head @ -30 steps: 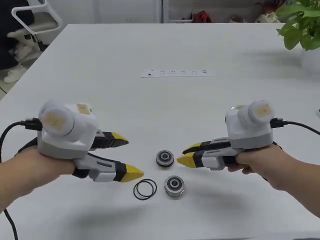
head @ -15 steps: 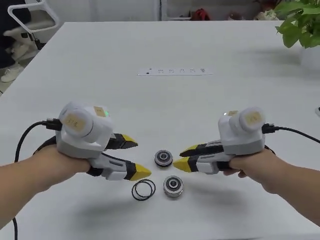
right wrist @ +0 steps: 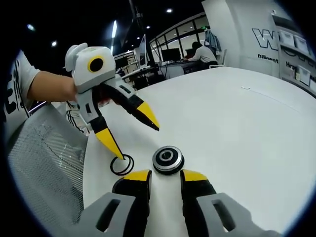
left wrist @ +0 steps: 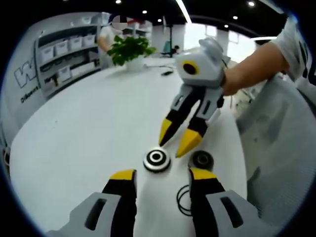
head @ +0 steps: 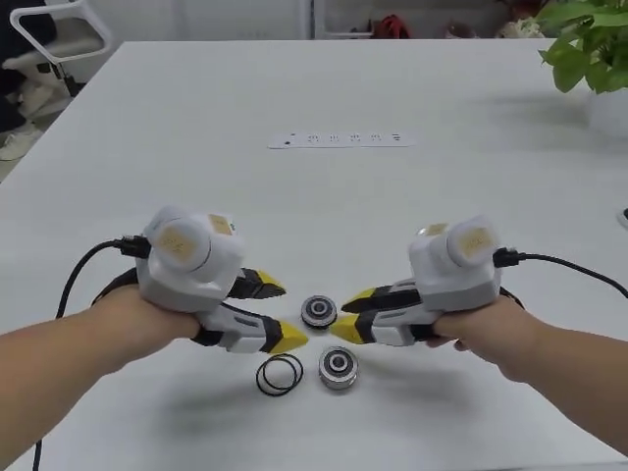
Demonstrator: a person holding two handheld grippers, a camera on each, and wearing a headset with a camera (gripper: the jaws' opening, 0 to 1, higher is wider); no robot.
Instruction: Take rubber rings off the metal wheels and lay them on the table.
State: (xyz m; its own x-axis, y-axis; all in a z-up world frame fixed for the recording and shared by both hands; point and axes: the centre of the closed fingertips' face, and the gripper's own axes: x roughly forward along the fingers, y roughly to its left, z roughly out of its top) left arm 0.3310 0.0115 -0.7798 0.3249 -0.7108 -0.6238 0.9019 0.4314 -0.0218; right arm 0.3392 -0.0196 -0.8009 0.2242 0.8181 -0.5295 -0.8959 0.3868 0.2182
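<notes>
I count two metal wheels, the far wheel (head: pixel 319 311) and the near wheel (head: pixel 338 367); two overlapping rubber rings (head: pixel 280 374); two grippers, left gripper (head: pixel 287 314), right gripper (head: pixel 345 314); one potted plant (head: pixel 586 44).

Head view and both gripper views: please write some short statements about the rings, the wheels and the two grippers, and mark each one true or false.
1. Two thin black rubber rings lie flat on the white table. True.
2. The left gripper is shut on a ring. False: its jaws are open and hold nothing.
3. Two round metal wheels, the farther wheel and the nearer wheel, rest on the table. True.
4. The right gripper holds the farther wheel in the air. False: that wheel rests on the table, just ahead of its open jaws.
5. The rings sit around the nearer wheel. False: they lie beside it, apart.
</notes>
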